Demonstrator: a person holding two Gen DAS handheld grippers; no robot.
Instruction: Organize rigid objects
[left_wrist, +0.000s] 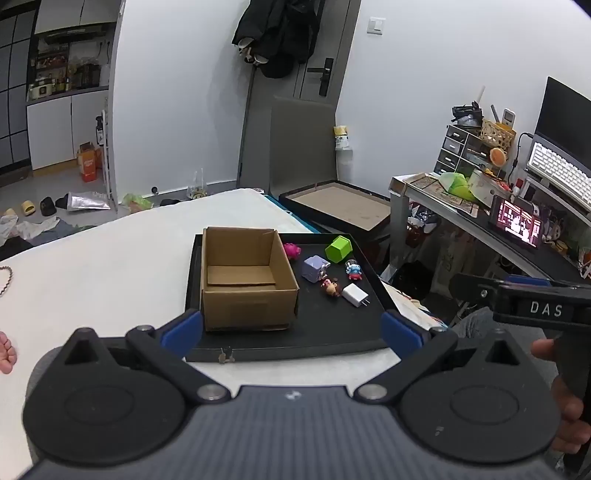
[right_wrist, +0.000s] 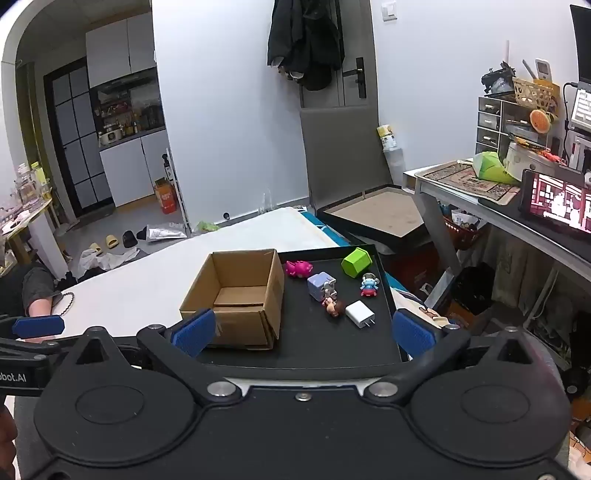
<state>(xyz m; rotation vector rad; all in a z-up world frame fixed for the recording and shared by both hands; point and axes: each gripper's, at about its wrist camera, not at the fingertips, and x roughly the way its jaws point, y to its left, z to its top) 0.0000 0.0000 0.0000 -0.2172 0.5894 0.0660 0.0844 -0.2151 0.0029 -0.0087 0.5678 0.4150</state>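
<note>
Six small toys, among them a white charger (right_wrist: 360, 313) and green block (right_wrist: 356, 262), are lying right of the empty box (right_wrist: 236, 295) on the black tray (right_wrist: 332, 354). Both grippers, left (left_wrist: 291, 328) and right (right_wrist: 303, 334), are hovering wide, holding nothing; the charger, nearest, is probably best approached first, jaws straddling its flat sides.

pink toy (left_wrist: 292, 250) part-hidden by box (left_wrist: 243, 291)

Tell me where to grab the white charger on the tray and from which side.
Grip the white charger across its two flat long sides, coming from above. It lies flat on the black tray with prongs pointing toward the camera; keep off those. The brown figurine sits close on its left, so clearance there looks tight.
</note>
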